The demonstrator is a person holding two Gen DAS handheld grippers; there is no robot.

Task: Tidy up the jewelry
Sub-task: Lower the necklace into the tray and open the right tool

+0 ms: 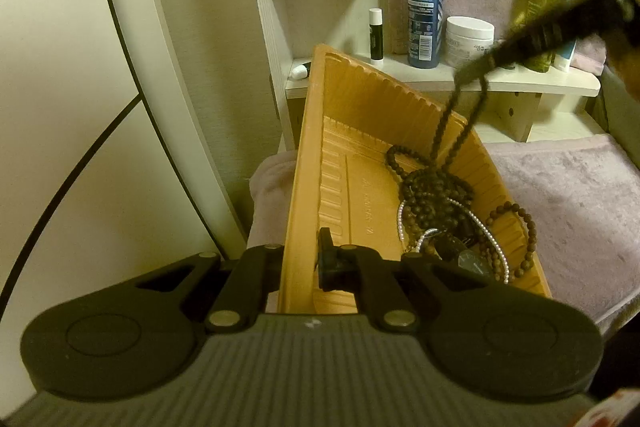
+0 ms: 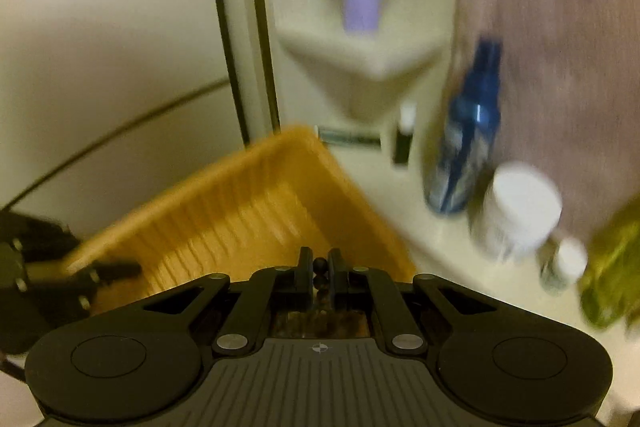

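Dark bead necklace [image 1: 460, 131] pinched in the right hand-held gripper [image 2: 320, 269]: lift slowly, it's tangled; left hand-held gripper [image 1: 302, 259] clamps the orange tray [image 1: 344, 107] rim.

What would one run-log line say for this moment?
left gripper: shut on orange tray wall | right gripper: shut on dark bead strand, lifting it | remaining jewelry: in tray

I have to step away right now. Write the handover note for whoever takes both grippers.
Left gripper: shut on the near rim of the orange tray, holding it tilted.
Right gripper: shut on a dark bead strand, lifted above the tray, its lower end trailing into the pile.
In the tray: tangled dark beads, pearl strand, brown bead bracelet.
Done: one strand partly drawn out. Left: free it, then sort the rest.
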